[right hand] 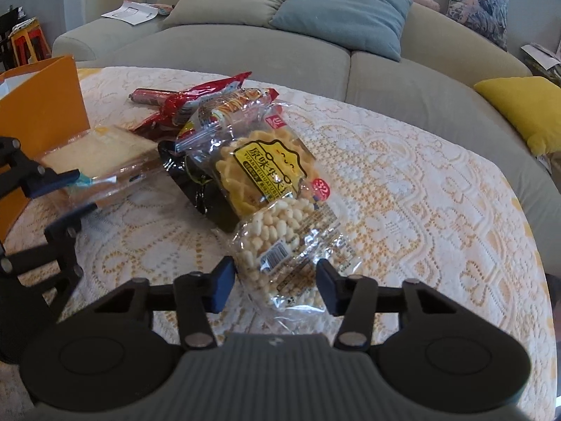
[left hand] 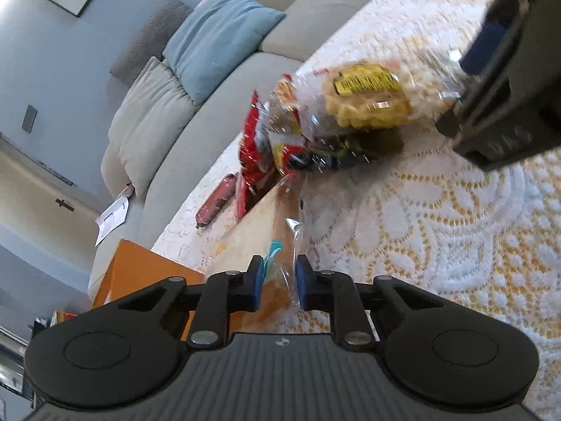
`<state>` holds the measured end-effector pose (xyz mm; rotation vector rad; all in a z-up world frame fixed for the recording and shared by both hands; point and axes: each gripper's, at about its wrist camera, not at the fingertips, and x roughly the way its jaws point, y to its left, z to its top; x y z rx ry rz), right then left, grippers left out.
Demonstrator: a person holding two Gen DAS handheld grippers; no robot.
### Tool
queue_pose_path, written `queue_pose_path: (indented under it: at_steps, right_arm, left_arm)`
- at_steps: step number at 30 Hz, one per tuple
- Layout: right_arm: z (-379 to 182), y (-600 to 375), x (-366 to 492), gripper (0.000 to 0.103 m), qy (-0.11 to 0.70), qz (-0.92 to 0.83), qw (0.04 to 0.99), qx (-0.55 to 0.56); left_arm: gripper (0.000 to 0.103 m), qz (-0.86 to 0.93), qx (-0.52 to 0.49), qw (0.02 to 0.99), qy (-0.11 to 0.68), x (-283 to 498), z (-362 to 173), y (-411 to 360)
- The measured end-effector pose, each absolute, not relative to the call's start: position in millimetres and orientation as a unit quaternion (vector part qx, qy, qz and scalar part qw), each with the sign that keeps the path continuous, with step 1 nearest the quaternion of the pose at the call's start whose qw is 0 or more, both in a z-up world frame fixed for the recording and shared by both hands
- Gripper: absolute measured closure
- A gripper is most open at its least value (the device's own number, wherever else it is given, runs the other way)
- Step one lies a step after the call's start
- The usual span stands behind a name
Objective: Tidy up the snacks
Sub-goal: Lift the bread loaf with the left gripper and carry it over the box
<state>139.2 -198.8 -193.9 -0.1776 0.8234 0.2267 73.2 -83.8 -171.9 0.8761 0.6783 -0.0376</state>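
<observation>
**Both tools at the snack pile on the lace-covered bench**

The round bench [right hand: 420, 182], under a white lace cloth over yellow, stands in front of a pale grey-green sofa [right hand: 245, 49] that carries a light blue cushion [right hand: 343, 10] and a yellow cushion [right hand: 522, 112] at its right end.

The left tool [left hand: 279, 282] has its blue pads drawn close together on the loose clear end of a transparent bag of sliced bread [left hand: 259, 231]. The plastic is pinched between them, and the loaf lies flat on the cloth with its far end against the snack heap. In the right wrist view the same tool [right hand: 79, 191] comes in from the left edge, beside an upright orange paper bag [right hand: 42, 105].

The right tool [right hand: 275, 286] sits at the near end of a clear packet of small white puffed snacks [right hand: 287, 242]. Its jaws are about half spread, one blue pad on each side of the packet. The left pad looks to be touching the wrapper; whether the right pad presses on it I cannot tell.

Just behind that packet lies a clear pack of yellow waffle biscuits with a yellow label [right hand: 259, 168], partly over a dark glossy wrapper [right hand: 207, 193]. Farther back are a red foil snack bag [right hand: 196, 101] and a red wrapped sausage stick [right hand: 150, 96] resting on the cloth.

A folded white paper [right hand: 131, 12] lies on the sofa arm.
</observation>
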Motion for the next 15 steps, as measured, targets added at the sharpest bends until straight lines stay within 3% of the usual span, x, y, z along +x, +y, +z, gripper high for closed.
queue_pose_path:
  at_steps: [6, 15]
  right_arm:
    - [-183.7, -202.0, 133.6, 0.061, 0.396, 0.117, 0.908, -0.076]
    - [-156.1, -209.2, 121.4, 0.065, 0.403, 0.138, 0.904, -0.027]
  left_arm:
    - [0.087, -0.015, 0.382, 0.866, 0.323, 75.9, -142.3, -81.0]
    - [0.089, -0.030, 0.242, 0.894, 0.375, 86.1, -81.7, -54.2]
